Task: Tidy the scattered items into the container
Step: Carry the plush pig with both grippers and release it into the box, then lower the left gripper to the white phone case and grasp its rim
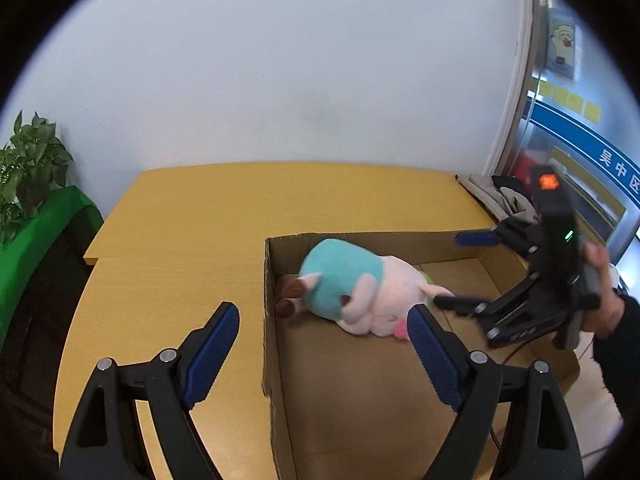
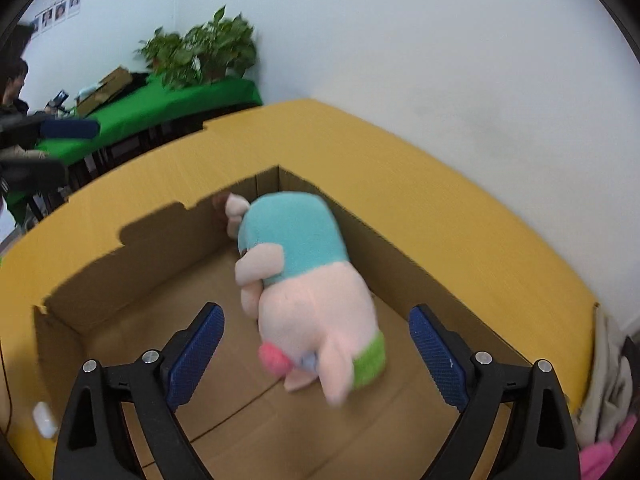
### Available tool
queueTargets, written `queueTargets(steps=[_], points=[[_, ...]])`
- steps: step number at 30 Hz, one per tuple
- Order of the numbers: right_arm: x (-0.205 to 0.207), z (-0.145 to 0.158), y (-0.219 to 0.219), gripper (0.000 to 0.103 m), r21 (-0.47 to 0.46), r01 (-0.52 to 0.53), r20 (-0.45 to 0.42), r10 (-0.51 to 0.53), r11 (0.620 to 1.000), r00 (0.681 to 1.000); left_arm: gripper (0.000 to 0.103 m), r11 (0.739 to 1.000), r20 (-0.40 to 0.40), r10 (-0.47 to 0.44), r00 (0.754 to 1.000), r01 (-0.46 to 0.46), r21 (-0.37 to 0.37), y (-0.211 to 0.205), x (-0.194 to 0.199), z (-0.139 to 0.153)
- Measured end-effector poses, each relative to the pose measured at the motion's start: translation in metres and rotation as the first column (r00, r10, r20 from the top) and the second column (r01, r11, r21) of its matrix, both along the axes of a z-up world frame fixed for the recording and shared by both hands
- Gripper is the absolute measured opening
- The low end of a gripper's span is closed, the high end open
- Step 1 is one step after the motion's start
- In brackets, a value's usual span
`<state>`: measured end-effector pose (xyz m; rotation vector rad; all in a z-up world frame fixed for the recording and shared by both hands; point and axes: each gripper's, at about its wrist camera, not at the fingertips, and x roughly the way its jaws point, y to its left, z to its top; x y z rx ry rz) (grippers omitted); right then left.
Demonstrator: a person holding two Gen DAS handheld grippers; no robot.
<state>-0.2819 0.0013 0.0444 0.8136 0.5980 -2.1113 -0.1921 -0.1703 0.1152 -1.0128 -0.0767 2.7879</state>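
Where white wall [image 1: 280,60] meets yellow table [image 1: 180,216]

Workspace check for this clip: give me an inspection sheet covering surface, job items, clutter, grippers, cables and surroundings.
Surface: yellow wooden table, mostly bare.
Job's things: plush pig toy lying inside the open cardboard box.
Clutter: small white object beside the box; clothing pile at the table's end.
Grippers: left gripper and right gripper both open, holding nothing.
Cables: thin dark cable by the box.
Surroundings: white wall, potted plant, green-covered table.

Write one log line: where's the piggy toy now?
plush pig: lying inside cardboard box | left gripper: open, empty | right gripper: open, above pig
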Motion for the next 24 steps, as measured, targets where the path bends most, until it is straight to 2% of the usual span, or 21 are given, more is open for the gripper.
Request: queueTargets(steps=[3, 6, 10, 15, 21, 24], points=[[0.029, 0.027, 0.031, 0.099, -0.068, 0.092, 0.004, -0.092, 0.993, 0.996, 0.087, 1.0, -0.001, -0.011, 1.0, 0.011, 0.014, 0.009, 0.023, -0.003], [0.06, 0.036, 0.04, 0.099, -0.097, 0.13, 0.032, -0.127, 0.987, 0.991, 0.087, 0.999, 0.02, -0.019, 1.0, 0.018, 0.03, 0.018, 0.04, -0.014], [0.137, 0.045, 0.079, 0.099, -0.127, 0.159, -0.032, -0.164, 0.979, 0.986, 0.087, 0.997, 0.032, -0.029, 0.999, 0.027, 0.066, 0.031, 0.068, -0.029], [0.211, 0.037, 0.11, 0.099, -0.194, 0.256, -0.028, -0.266, 0.947, 0.964, 0.087, 0.997, 0.008, -0.035, 0.999, 0.034, 0.063, 0.056, 0.108, -0.037], [0.251, 0.013, 0.138, 0.099, -0.182, 0.418, -0.064, -0.435, 0.89, 0.898, 0.087, 0.996, -0.038, -0.049, 0.998, 0.052, 0.079, 0.092, 0.153, -0.041], [0.263, 0.003, 0.144, 0.099, -0.181, 0.445, -0.052, -0.46, 0.877, 0.886, 0.087, 0.993, -0.036, -0.063, 0.997, 0.066, 0.096, 0.109, 0.167, -0.047]])
